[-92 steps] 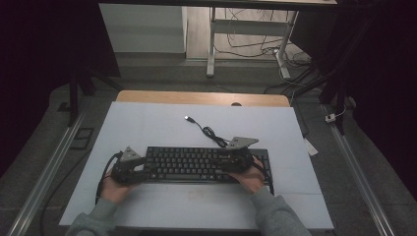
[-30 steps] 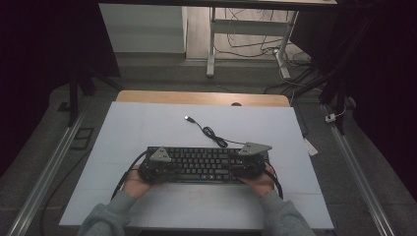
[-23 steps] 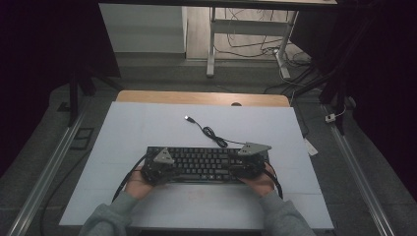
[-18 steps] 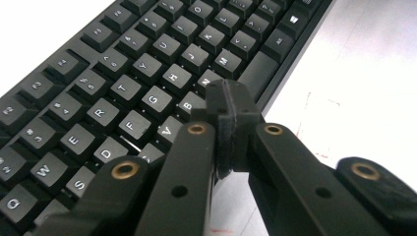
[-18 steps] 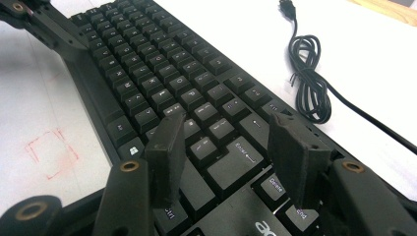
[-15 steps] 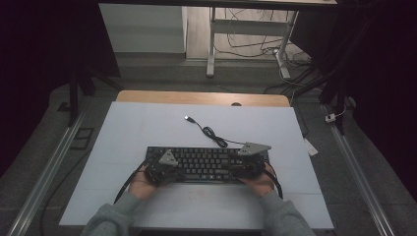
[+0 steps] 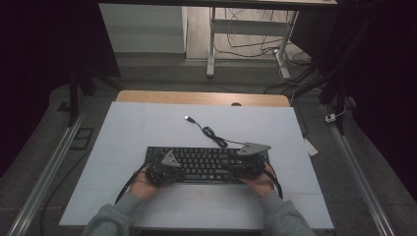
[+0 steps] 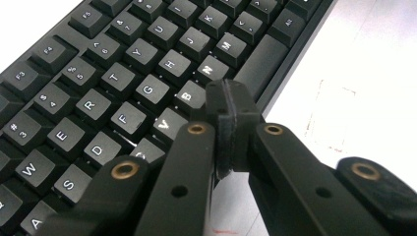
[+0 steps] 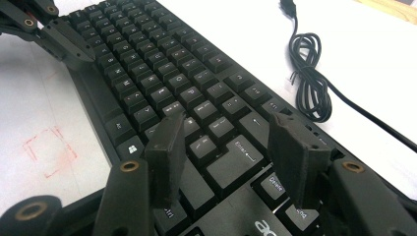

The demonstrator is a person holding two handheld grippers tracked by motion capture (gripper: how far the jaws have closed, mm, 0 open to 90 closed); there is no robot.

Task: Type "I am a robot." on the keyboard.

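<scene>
A black keyboard (image 7: pixel 206 164) lies across the near middle of the white table sheet, keys up. Its black cable (image 7: pixel 211 133) coils behind it and ends in a loose USB plug (image 7: pixel 188 118). My left gripper (image 7: pixel 164 172) is over the keyboard's left part. In the left gripper view it (image 8: pixel 228 98) is shut with nothing between its jaws, the tips just above the V and B keys (image 8: pixel 189 96). My right gripper (image 7: pixel 248 167) is over the keyboard's right end. There it (image 9: pixel 228 132) stands open above the Enter key (image 9: pixel 236 157), holding nothing.
A wooden table edge (image 7: pixel 201 97) shows behind the white sheet (image 7: pixel 147 128). Faint red square marks (image 9: pixel 49 147) are drawn on the sheet in front of the keyboard. Metal rails (image 7: pixel 44 167) run along both sides of the table. A small white piece (image 7: pixel 311 146) lies at the sheet's right edge.
My left gripper has moved right from the keyboard's left end to over its keys, then settled slightly nearer. The right gripper and the keyboard have stayed put.
</scene>
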